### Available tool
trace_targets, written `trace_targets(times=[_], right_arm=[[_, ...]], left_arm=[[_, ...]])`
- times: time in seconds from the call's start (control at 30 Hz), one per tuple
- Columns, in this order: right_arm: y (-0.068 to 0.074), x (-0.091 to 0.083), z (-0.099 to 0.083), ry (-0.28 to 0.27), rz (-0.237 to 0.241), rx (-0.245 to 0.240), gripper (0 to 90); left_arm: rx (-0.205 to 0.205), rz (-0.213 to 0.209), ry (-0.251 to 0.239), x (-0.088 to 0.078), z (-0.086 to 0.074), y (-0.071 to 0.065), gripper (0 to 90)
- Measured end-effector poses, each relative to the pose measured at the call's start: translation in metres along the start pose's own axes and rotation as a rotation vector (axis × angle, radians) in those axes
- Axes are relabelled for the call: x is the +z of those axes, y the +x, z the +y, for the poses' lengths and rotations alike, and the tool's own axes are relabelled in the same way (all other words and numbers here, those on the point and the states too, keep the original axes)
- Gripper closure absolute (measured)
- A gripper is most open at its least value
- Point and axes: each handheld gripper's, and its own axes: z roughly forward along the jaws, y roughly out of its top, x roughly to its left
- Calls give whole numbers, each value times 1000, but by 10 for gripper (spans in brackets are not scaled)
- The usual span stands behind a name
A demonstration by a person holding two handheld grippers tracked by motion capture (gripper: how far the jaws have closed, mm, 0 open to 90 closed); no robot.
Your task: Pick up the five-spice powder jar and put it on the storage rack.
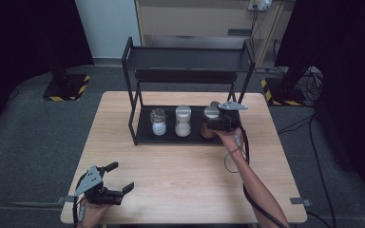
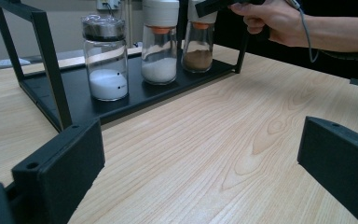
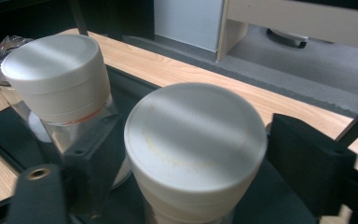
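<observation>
Tabletop (image 1: 180, 175) carries a black two-tier rack (image 1: 187, 59). Three jars stand in a row on the rack's bottom tray.

Right claw (image 1: 211, 124) sits at the brown jar (image 2: 198, 44), the row's end jar on that hand's side. In the right gripper view the jar's white lid (image 3: 196, 135) lies dead centre between the jaws, just below and ahead of the camera. One jaw stands on each side, and a gap shows at the right-hand one. Jaws stand part open and the pads don't look pressed on, so it reads as straddling, not clamping. Contact on the left-hand jaw is hard to tell.

Jar's long axis is upright, and the claw comes at it from the front, around lid height. The mid jar (image 2: 159, 44) sits just beside the left-hand jaw, so there is little room on that side.

Left claw (image 1: 115, 176) is wide open with nothing in it, parked near the tabletop's front edge, well apart from the rack. The small jar (image 2: 105, 58) is its nearest one.

Right hand (image 2: 270, 21) is clearly the nearer one. Judged: any next move on the brown jar is the right hand's.
</observation>
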Motion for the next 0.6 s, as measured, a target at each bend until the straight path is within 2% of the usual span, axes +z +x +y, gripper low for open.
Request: trace_targets(times=[0.17,0.6], right_arm=[[2,-8,8,-28,0,-15,121],[-3,-35,33,-78,59,-43,98]], left_arm=[[2,0,1,0,0,0,0],[-4,-4,-5,1,-1,1,0]])
